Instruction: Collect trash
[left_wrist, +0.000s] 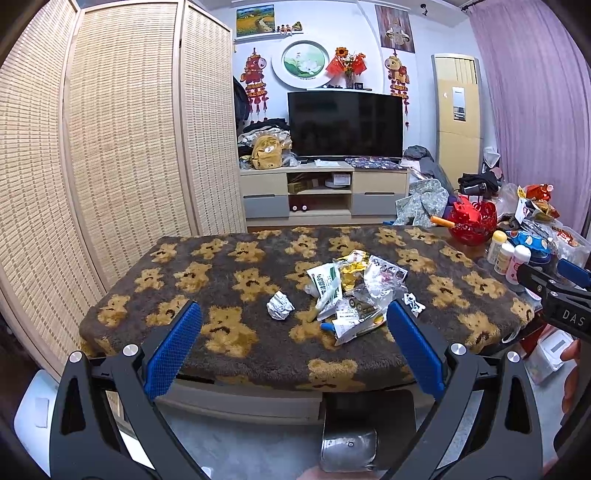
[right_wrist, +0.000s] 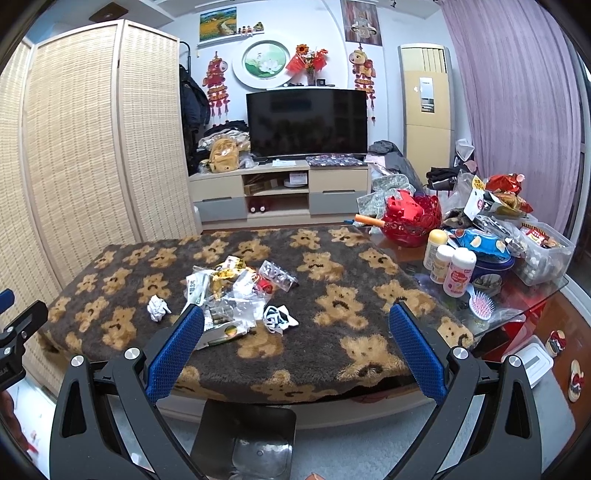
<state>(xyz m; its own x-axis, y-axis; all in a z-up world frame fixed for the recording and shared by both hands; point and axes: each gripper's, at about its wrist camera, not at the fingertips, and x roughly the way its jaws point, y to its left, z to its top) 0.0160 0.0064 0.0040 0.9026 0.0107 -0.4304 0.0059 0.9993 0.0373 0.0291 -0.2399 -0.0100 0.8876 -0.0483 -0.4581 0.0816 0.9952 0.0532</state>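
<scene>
A table wears a fuzzy brown teddy-bear blanket (left_wrist: 229, 332), and all the trash sits on top of it.

The big landmark is the pile of wrappers (left_wrist: 351, 291) near the middle of the blanket. It has white packets, a gold foil bag and clear plastic all mixed up. A crumpled paper ball (left_wrist: 279, 305) sits alone just to the left of the pile. A small black-and-white scrap (left_wrist: 413, 302) lies just to the right of the pile.

The left gripper (left_wrist: 293, 341) has its blue fingers spread wide apart, and nothing is between them. The right gripper (right_wrist: 295, 345) is wide open and empty too. Both hang over the near edge of the table, not touching any trash.

From the left gripper, the pile is straight ahead and a bit to the right, and the paper ball is straight ahead, nearly centered between the fingers. From the right gripper, the pile and the ball lie ahead and off to the left. So the left gripper looks better lined up for the paper ball. The ball is round, so I think it can be pinched from any side.

Below the table's near edge there is a dark bin with a shiny inside (right_wrist: 255, 443), which is probably where the trash should go.
</scene>
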